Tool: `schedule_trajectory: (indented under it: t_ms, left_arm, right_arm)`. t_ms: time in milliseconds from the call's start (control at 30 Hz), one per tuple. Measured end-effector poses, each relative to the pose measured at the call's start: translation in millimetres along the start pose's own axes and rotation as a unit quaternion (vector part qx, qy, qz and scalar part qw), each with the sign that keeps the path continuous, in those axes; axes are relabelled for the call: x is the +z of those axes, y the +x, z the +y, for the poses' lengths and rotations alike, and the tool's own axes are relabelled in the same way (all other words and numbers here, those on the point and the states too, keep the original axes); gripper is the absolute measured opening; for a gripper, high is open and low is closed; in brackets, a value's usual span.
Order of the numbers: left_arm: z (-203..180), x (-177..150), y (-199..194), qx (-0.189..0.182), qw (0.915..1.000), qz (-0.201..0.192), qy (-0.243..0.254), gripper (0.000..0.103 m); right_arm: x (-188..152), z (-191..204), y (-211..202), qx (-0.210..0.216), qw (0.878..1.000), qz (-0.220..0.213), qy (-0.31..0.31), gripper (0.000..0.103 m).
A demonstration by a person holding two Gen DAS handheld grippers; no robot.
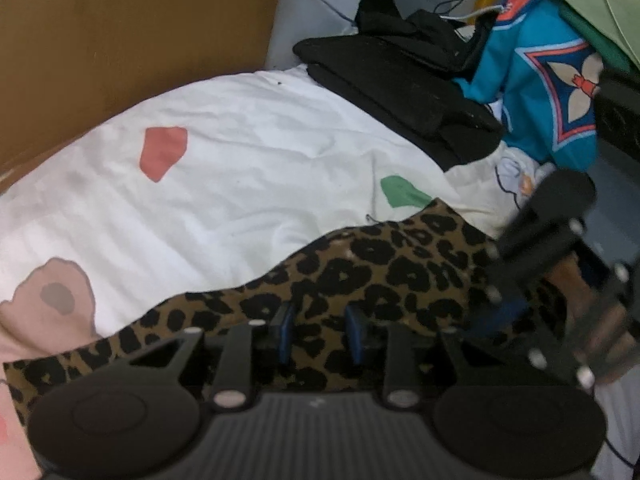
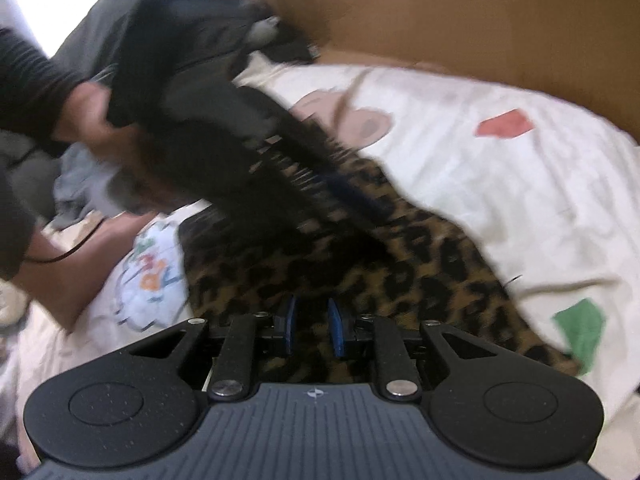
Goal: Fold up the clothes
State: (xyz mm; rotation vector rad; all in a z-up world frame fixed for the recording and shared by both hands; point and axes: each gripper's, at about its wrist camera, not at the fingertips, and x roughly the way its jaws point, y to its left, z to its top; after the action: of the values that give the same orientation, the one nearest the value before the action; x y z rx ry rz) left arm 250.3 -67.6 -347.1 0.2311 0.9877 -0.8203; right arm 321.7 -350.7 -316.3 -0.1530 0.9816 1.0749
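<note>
No brand or legible writing shows; a small logo on the right claw's housing is too fine to read, and a coloured print on pale cloth at the bed's near side is smeared by blur.

A leopard-print garment lies across the near edge of a bed covered by a white sheet with red, green and pink patches. The left claw and the right claw both hover over the garment, blue pads parted with leopard cloth between them; whether either grips it cannot be told.

In the right wrist view the left claw and the hand holding it are badly blurred.

Cardboard lines the far edge. Folded black clothes and a blue top crowd one corner.
</note>
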Motion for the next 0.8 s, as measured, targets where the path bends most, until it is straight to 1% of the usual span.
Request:
schedule_trajectory:
  t_ms: [67,167,400,567,800]
  left_arm:
    - [1,-1,1,-0.003,1.0,-0.002,0.004,0.031]
    - [3,-1,1,-0.006,1.0,-0.002,0.0,0.031]
    - [4,0,2,-0.01,1.0,-0.001,0.001,0.031]
    - [3,0,2,-0.008,1.0,-0.001,0.004,0.031]
    - [3,0,3,-0.009,1.0,-0.001,0.002,0.031]
  right_arm:
    - [-6,7,4,0.014,1.0,0.021,-0.007,0.024]
    - [-18,14,9,0.007,0.998,0.052,-0.026,0.024]
    - [-32,10,-3,0.003,0.996,0.082,-0.025,0.024]
    - [-40,3,-14,0.004,0.994,0.104,-0.041,0.024]
    - [-48,-1,-22,0.008,0.988,0.132,-0.082,0.024]
